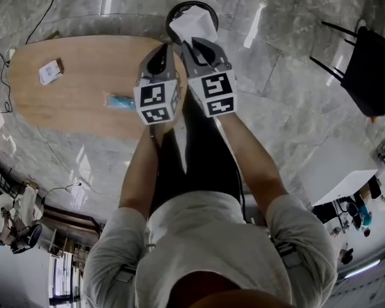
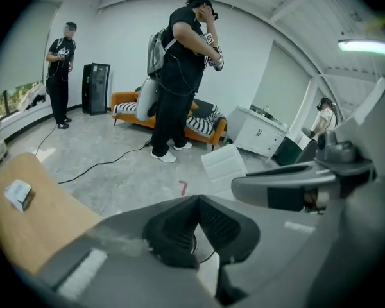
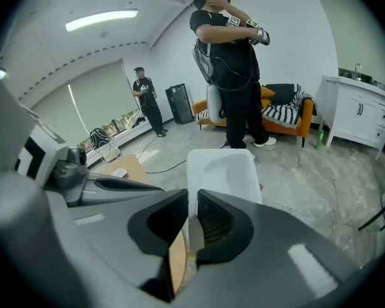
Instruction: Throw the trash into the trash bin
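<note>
Right gripper [image 3: 191, 220] clamps the white trash [image 3: 221, 172], apparently over the trash bin [image 1: 179, 6]; left gripper [image 2: 197, 201] is closed, empty. Recommend centring it over the opening and lowering before release.

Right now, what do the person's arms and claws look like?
Both tools are grey plastic. The left grey claw and the right grey claw have black ribbed pads inside. Each carries a white cube with black square markers. The person wears a pale grey short-sleeved shirt; below its sleeves the arms are bare.
</note>
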A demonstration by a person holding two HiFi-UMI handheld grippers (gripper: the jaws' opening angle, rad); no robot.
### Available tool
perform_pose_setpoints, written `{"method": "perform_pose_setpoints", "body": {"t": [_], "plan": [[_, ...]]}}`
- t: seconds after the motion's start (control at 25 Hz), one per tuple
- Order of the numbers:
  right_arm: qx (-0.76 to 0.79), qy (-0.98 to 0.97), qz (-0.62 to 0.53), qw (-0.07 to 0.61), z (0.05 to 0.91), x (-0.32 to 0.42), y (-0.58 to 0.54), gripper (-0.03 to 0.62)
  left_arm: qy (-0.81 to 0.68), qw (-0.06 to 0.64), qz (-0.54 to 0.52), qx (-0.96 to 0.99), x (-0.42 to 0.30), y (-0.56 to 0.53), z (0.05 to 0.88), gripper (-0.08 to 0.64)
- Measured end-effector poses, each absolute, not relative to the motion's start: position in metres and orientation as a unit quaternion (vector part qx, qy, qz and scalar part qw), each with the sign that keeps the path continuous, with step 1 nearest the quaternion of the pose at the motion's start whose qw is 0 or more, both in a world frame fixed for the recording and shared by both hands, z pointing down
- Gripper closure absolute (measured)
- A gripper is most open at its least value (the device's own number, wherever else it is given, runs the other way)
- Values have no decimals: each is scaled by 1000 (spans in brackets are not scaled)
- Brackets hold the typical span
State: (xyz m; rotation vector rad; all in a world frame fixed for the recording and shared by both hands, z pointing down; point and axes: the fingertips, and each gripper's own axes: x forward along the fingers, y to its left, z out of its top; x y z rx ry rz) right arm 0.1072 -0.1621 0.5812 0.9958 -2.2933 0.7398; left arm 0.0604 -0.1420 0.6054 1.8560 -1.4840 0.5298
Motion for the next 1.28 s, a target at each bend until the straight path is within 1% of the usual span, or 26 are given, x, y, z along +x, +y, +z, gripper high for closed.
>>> {"method": "perform_pose_setpoints", "body": {"t": [0.24,0.4,0.6,0.8,0.92,1.08,1.28], "plan": [[356,-839,300,281,639,118,-163,540,-564,369,225,704,69,-138,660,541],[354,-831,317,288,681,124,-171,540,-532,360,267,719,73,-149,695,541],[354,-818,327,314,720,148,-181,540,-511,365,291,721,80,-162,713,541],[350,-808,343,326,752,145,-185,540,-502,356,331,716,80,-176,740,541],[352,-799,361,328,772,141,-186,540,-496,366,339,711,82,-179,751,541],[347,-782,380,352,809,141,-184,540,-487,366,360,707,79,-179,761,541],[363,-763,415,338,831,141,-184,540,-472,358,388,706,81,-188,777,541]]}}
